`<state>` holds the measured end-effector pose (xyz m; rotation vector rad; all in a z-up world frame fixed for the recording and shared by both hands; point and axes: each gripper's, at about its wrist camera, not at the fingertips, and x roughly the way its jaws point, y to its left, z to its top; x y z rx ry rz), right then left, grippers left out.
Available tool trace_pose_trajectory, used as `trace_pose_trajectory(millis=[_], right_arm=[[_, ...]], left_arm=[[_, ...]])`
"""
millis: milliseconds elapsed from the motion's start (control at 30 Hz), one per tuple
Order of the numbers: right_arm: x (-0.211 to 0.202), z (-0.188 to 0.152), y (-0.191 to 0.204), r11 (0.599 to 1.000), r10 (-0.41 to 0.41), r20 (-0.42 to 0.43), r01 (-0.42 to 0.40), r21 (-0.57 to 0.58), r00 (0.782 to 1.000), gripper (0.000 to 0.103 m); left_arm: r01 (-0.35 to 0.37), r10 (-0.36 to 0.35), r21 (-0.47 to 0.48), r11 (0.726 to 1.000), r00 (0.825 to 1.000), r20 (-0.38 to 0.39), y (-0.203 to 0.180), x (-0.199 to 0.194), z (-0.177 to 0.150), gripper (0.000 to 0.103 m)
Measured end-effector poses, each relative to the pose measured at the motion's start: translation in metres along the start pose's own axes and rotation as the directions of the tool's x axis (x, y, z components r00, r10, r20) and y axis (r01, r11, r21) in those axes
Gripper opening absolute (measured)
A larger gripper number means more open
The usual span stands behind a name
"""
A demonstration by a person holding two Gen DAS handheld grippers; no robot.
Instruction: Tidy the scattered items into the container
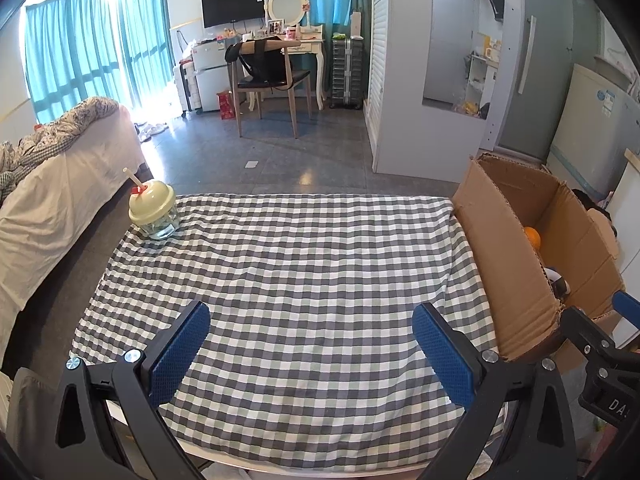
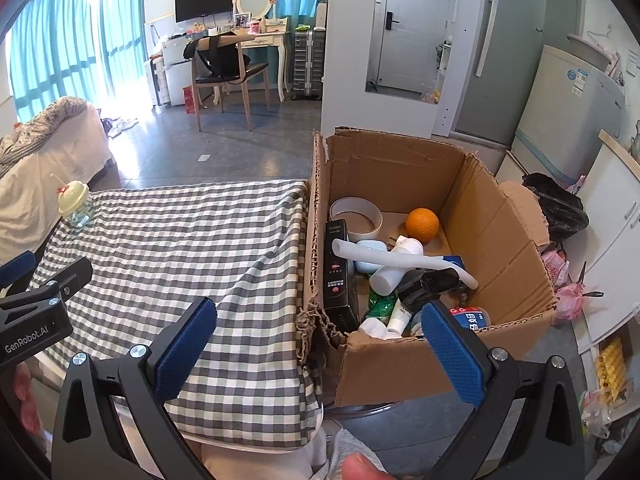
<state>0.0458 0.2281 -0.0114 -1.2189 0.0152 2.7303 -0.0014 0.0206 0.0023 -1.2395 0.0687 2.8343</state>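
Note:
A glass cup with a pale green dome lid and straw stands at the far left corner of the checked tablecloth; it also shows in the right wrist view. The open cardboard box stands right of the table and holds an orange, a white tape ring, a black carton, bottles and tubes. My left gripper is open and empty over the near cloth. My right gripper is open and empty, over the box's near left corner.
A bed lies left of the table. A chair and dressing table stand across the floor. A fridge, a black bin bag and white cabinets stand right of the box.

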Motion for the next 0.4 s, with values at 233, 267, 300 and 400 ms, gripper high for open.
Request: trace_pose_trajectory(millis=[233, 267, 300, 400], right_arm=[[0.0021, 0.0007, -0.002, 1.0, 0.002, -0.003, -0.002, 0.008, 1.0, 0.102], [0.0023, 0.0006, -0.0012, 1.0, 0.002, -0.004, -0.002, 0.008, 1.0, 0.103], [0.0024, 0.0004, -0.0009, 1.0, 0.002, -0.004, -0.002, 0.008, 1.0, 0.103], [0.003, 0.0002, -0.0008, 1.0, 0.003, -0.005, -0.003, 0.01, 1.0, 0.102]], left_arm=[[0.0, 0.0, 0.004, 1.0, 1.0, -0.006, -0.0018, 0.0019, 0.0001, 0.103], [0.003, -0.003, 0.006, 1.0, 1.0, -0.006, -0.0019, 0.0019, -0.0001, 0.103], [0.006, -0.006, 0.007, 1.0, 1.0, -0.001, -0.0023, 0.0011, -0.0003, 0.103], [0.001, -0.001, 0.007, 1.0, 1.0, 0.017, -0.0032, -0.0027, -0.001, 0.103]])
